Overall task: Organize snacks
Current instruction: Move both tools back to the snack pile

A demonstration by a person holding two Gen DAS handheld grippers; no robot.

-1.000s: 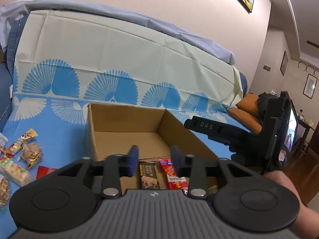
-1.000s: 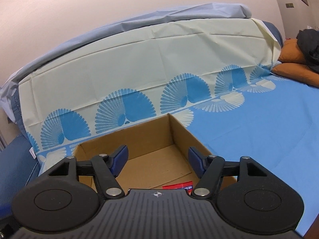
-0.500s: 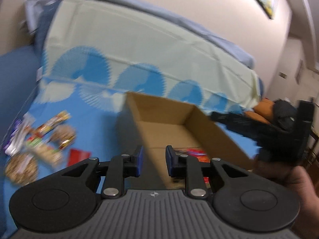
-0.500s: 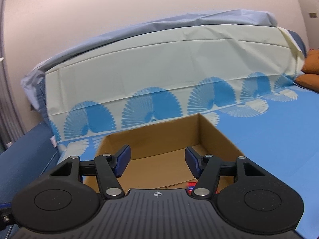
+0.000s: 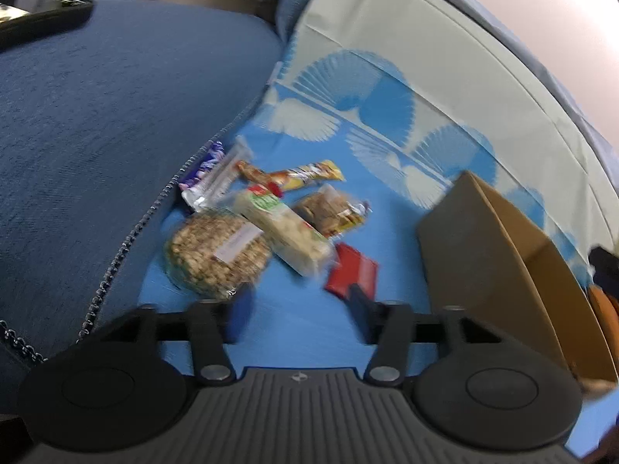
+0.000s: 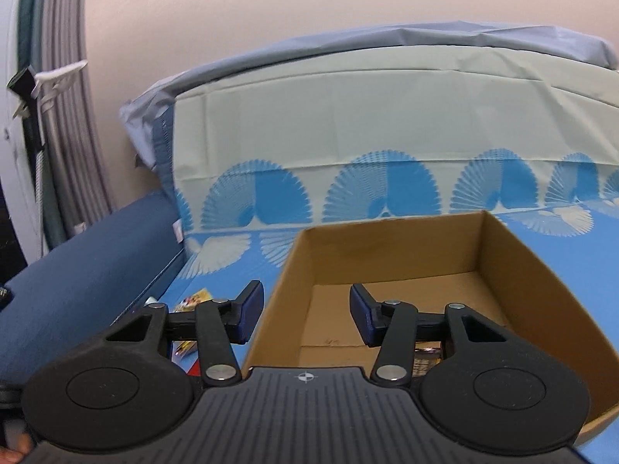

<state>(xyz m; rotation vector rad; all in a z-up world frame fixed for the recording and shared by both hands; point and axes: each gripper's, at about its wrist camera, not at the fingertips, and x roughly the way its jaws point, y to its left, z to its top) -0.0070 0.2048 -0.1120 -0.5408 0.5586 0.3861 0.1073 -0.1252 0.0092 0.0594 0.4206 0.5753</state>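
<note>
While the snacks [image 5: 267, 224] lie heaped on the blue sheet [image 5: 301, 321], with the cardboard box [image 5: 495, 255] at their three o'clock, the left gripper [image 5: 298, 309], jaws just sprung wide, hangs empty at their six o'clock; the right gripper [image 6: 305, 309], narrowing, holds nothing over the box's left wall.

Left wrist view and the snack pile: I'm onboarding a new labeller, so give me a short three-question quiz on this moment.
1. True or false: the left gripper is clamped on a snack.
2. Which snack lies nearest the left gripper's right finger? A) the red packet B) the round nut pack C) the purple wrapper
3. Fill in: in the right wrist view, the right gripper has one finger outside the ____ and one above its inside.

Key: 1 false, its jaws have just been opening with nothing between them; 2 A; 3 cardboard box.
</note>
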